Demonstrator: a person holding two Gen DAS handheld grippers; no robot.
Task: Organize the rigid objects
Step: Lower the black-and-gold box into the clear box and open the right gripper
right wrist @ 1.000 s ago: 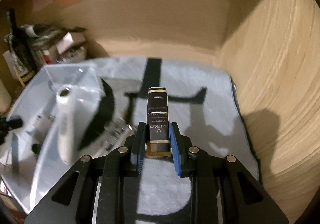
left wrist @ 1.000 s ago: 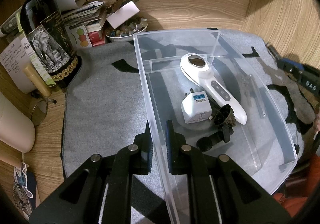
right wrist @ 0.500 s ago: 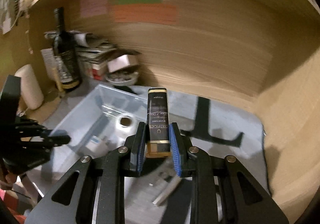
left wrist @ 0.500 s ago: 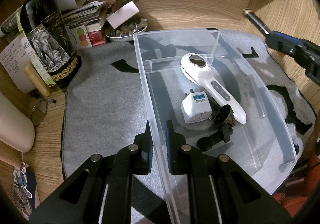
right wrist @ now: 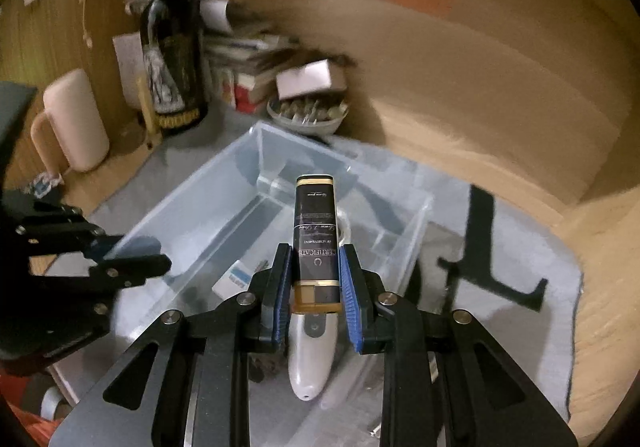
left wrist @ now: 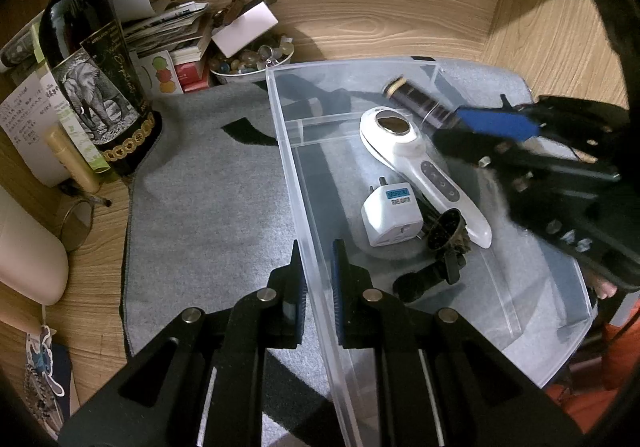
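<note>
clear plastic bin (left wrist: 408,67) on the grey mat (left wrist: 208,191), open side up, sitting on the wooden tabletop (left wrist: 92,295). going left to right in the left wrist view: dark wine bottle (left wrist: 92,87) with an elephant label, upright at the mat's far left corner; beside it a stack of papers (left wrist: 168,27) and a small bowl of pebbles (left wrist: 250,61), just outside the bin's far corner. next, left gripper (left wrist: 316,283), fingers pinched tight on the bin's near left wall, one finger outside and one inside, steadying it. inside the bin: white travel adapter (left wrist: 390,215), white handheld device (left wrist: 420,163) lying diagonally just beside it, black brush-like piece (left wrist: 446,243) touching the device's lower end. furthest right, right gripper (right wrist: 314,297), fingers clamped on the lower end of a slim black-and-gold box (right wrist: 314,231), held above the bin's far right part, roughly over the white device.

step in hand, judging by this: carrying the box over the bin for placing. to do it well: keep the left hold firm so the light bin does not slide or tip; aim for the bare floor along the bin's right side, clear of the white device, rather than on top of it; lower the box until close to the floor, tilt it flat, then part the fingers; avoid knocking the thin wall or the inner divider (left wrist: 320,123) on the way down. a drop from height risks a bounce against the adapter.
</note>
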